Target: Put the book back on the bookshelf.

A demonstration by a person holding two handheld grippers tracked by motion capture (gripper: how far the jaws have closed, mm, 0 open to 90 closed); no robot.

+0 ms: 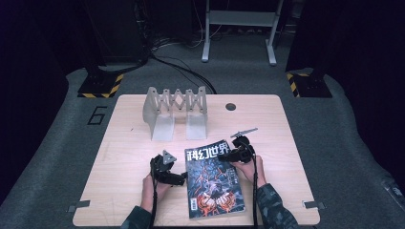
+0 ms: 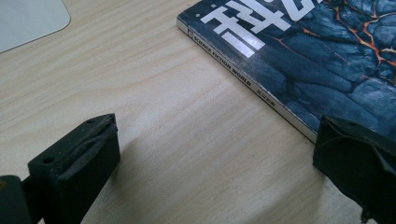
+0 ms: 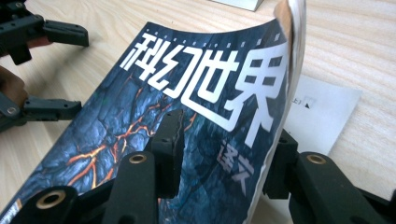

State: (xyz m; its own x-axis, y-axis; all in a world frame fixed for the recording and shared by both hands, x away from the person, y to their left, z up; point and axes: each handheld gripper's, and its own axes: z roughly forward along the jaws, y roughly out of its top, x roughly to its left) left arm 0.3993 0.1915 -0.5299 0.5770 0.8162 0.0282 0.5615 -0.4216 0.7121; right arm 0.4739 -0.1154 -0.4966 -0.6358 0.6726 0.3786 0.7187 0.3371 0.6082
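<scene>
Right tool (image 3: 219, 154) grips the lifted fore-edge of the glossy dark-blue lava-patterned magazine (image 1: 214, 176) lying on the pale wooden worktop (image 1: 124, 143). Left tool (image 2: 215, 154) stands wide beside its spine. Judgement: cover barely raised; opening not yet done.

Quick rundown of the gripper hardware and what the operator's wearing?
Both grippers, left gripper and right gripper, are black, each with two blocky black jaws and brass-coloured pivot rings. Each carries a grey three-cornered plate on top and trails a black cable back along the forearm. The sleeves are dark camouflage-patterned.
</scene>
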